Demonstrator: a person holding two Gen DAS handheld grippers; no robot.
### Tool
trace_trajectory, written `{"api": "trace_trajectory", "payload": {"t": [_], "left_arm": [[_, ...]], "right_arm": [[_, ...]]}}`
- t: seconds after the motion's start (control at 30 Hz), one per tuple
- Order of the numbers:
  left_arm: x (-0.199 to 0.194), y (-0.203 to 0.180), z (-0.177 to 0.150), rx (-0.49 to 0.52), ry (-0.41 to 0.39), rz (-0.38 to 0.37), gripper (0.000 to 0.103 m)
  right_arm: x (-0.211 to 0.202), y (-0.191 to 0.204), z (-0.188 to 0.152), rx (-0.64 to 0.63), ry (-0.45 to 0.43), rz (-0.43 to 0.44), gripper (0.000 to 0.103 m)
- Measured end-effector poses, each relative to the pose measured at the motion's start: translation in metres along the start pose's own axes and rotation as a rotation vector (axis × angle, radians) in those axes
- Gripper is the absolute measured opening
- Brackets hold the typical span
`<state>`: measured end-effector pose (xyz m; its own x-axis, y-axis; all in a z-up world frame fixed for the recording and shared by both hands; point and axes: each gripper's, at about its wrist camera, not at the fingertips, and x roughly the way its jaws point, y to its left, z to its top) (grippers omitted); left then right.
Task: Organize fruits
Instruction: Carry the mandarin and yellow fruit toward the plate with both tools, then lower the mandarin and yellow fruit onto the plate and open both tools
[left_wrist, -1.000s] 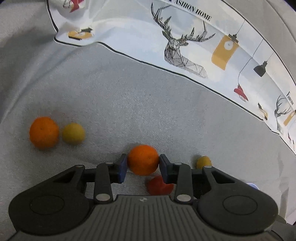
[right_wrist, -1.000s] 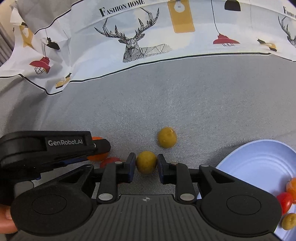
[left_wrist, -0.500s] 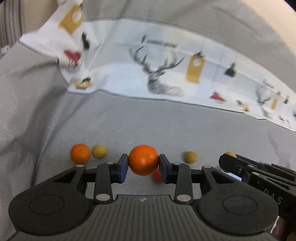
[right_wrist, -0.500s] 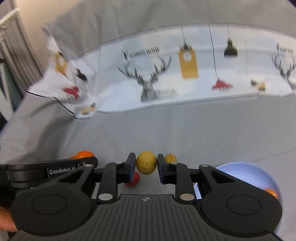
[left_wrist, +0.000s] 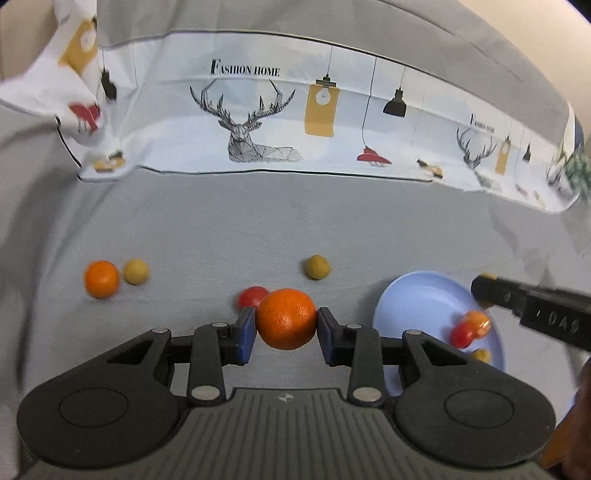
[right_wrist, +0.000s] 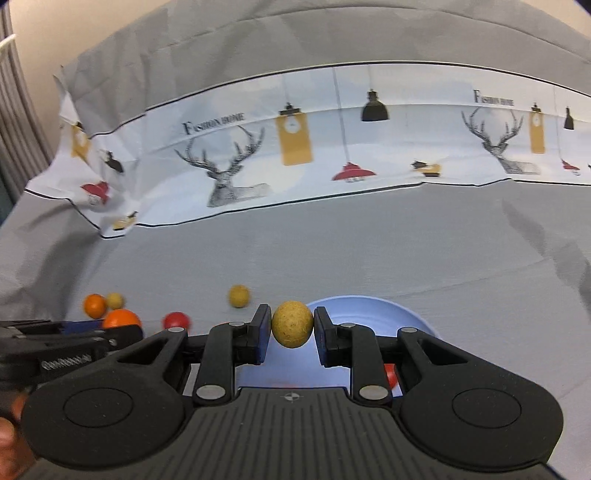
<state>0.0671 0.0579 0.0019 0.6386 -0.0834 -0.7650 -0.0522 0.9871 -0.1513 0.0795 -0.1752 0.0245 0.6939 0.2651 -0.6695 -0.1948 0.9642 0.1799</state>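
Both hand-held grippers carry fruit toward the plate.
Left view: left hand-held gripper (left_wrist: 286, 333) pinches orange (left_wrist: 286, 318); blue plate (left_wrist: 417, 301) lies to its right. Right view: right hand-held gripper (right_wrist: 291, 336) pinches yellow fruit (right_wrist: 292, 324), seemingly over the plate (right_wrist: 373, 312) already, nearer.

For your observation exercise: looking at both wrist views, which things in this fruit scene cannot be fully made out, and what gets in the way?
- Left wrist view: the blue plate has its near rim hidden by the left gripper, which holds an orange.
- Same view: the fruit held by the right gripper is almost wholly covered by its finger.
- Right wrist view: the plate's contents sit behind the right gripper's body; only a red sliver shows.
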Motion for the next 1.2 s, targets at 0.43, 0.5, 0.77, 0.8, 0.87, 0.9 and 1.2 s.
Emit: {"api": "trace_trajectory", "payload": {"t": [0.43,0.5,0.77,0.8,0.87,0.9,1.2], "left_arm": [[0.002,-0.021,0.007,0.009,-0.036,-0.150,0.039],[0.001,-0.036,0.002,0.060,-0.042,-0.179,0.039],[0.006,-0.090,-0.025,0.262,0.002,-0.331,0.039],[0.007,-0.094,-0.028,0.280,0.008,-0.336,0.039],[0.010,-0.098,-0.032,0.302,0.017,-0.339,0.039],[0.012,-0.098,-0.033,0.304,0.020,-0.336,0.039],[0.029,-0.091,-0.019,0.246,0.016,-0.269,0.039]], "right_arm": [[-0.001,-0.047,0.007,0.104,0.003,-0.076,0.026],[0.000,-0.051,0.007,0.103,0.009,-0.084,0.026],[0.006,-0.055,0.006,0.102,0.052,-0.089,0.026],[0.008,-0.054,0.006,0.095,0.066,-0.089,0.026],[0.011,-0.052,0.003,0.082,0.090,-0.096,0.026],[0.013,-0.052,0.002,0.079,0.102,-0.099,0.026],[0.024,-0.048,-0.013,0.042,0.239,-0.079,0.026]]}}
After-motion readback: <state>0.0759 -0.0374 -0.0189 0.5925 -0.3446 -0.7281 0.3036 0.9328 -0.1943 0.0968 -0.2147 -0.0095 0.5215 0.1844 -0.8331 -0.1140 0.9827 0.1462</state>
